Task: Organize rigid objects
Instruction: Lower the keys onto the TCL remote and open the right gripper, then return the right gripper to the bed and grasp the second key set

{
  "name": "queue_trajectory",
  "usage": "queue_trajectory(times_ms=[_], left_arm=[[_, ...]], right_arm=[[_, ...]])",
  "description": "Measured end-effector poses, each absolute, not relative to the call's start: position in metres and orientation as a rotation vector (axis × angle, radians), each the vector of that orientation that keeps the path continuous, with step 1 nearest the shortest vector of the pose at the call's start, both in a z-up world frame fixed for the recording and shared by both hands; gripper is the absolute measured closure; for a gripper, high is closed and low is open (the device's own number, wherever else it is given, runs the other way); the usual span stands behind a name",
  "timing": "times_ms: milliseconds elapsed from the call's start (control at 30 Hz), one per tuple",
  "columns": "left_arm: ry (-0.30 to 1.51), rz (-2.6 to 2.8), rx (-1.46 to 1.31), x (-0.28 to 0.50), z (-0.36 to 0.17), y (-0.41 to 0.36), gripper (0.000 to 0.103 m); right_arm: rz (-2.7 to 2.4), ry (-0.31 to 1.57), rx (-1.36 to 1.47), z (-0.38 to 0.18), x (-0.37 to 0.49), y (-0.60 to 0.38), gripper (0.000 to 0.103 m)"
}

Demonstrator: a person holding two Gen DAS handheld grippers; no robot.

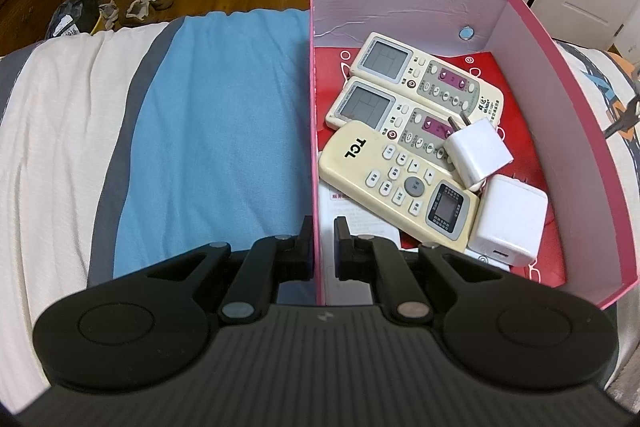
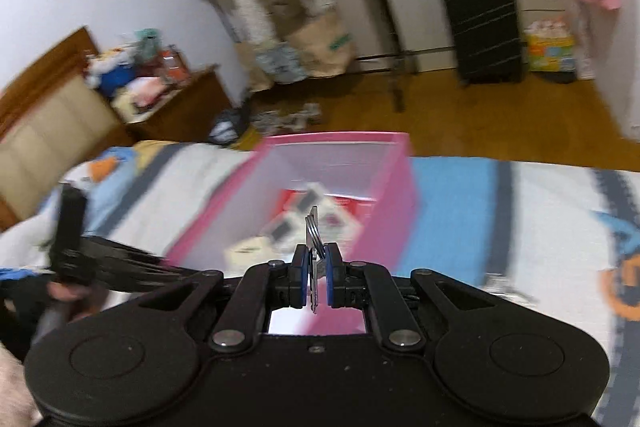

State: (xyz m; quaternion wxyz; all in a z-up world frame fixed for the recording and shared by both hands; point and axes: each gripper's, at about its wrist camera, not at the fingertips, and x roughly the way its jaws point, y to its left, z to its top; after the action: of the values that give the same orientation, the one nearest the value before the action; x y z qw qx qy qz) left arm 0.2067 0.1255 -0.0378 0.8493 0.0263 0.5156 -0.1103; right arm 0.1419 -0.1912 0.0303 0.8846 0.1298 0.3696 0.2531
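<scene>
Our left tongs (image 1: pixel 323 247) clamp the pink box (image 1: pixel 568 131) wall, steadying it on the bed (image 1: pixel 224 115). Our right tongs (image 2: pixel 316 275) pinch a key ring (image 2: pixel 313 227); next we judge it must be carried over the box and released.

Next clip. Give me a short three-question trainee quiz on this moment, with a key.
1. True or false: the left tongs clamp a wall of the pink box.
2. How many remote controls lie in that box?
3. The right tongs hold: A) a white charger; B) a thin metal piece with a ring; C) nothing.
Key: 1 true; 2 three; 3 B.
</scene>
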Motion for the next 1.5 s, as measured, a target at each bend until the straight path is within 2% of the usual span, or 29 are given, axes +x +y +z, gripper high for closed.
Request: queue_trajectory(times_ms=[300, 500, 533, 600, 667, 800, 867, 1000, 1200, 1267, 1500], left_arm=[[1.081, -0.245, 0.054, 0.205, -0.039, 0.129, 0.097], [1.084, -0.248, 0.031, 0.207, -0.039, 0.130, 0.097], [1.084, -0.251, 0.025, 0.207, -0.039, 0.131, 0.097], [1.082, -0.255, 0.027, 0.206, -0.039, 0.132, 0.097], [1.080, -0.254, 0.038, 0.206, -0.039, 0.130, 0.097], [1.082, -0.253, 0.036, 0.207, -0.039, 0.130, 0.097], [1.082, -0.252, 0.037, 0.207, -0.039, 0.130, 0.097], [1.086, -0.246, 0.045, 0.207, -0.039, 0.128, 0.097], [1.087, -0.240, 0.054, 0.207, -0.039, 0.125, 0.097], [1.088, -0.239, 0.060, 0.207, -0.040, 0.125, 0.097], [1.089, -0.232, 0.069, 0.207, -0.040, 0.123, 0.097]], right_arm=[[0.620, 0.893, 0.245, 0.001, 0.173, -0.108, 0.093], [0.609, 0.956, 0.291, -0.026, 0.195, -0.094, 0.092], [0.598, 0.961, 0.297, -0.028, 0.196, -0.094, 0.086], [0.585, 0.959, 0.281, -0.028, 0.198, -0.097, 0.081], [0.592, 0.934, 0.269, -0.019, 0.195, -0.104, 0.070], [0.582, 0.904, 0.250, 0.007, 0.188, -0.128, 0.064], [0.570, 0.893, 0.235, 0.019, 0.184, -0.143, 0.057], [0.526, 0.876, 0.162, 0.039, 0.175, -0.179, 0.051], [0.472, 0.870, 0.038, 0.050, 0.164, -0.227, 0.049], [0.509, 0.853, 0.043, 0.051, 0.164, -0.244, 0.039], [0.431, 0.831, 0.110, 0.020, 0.175, -0.293, 0.034]])
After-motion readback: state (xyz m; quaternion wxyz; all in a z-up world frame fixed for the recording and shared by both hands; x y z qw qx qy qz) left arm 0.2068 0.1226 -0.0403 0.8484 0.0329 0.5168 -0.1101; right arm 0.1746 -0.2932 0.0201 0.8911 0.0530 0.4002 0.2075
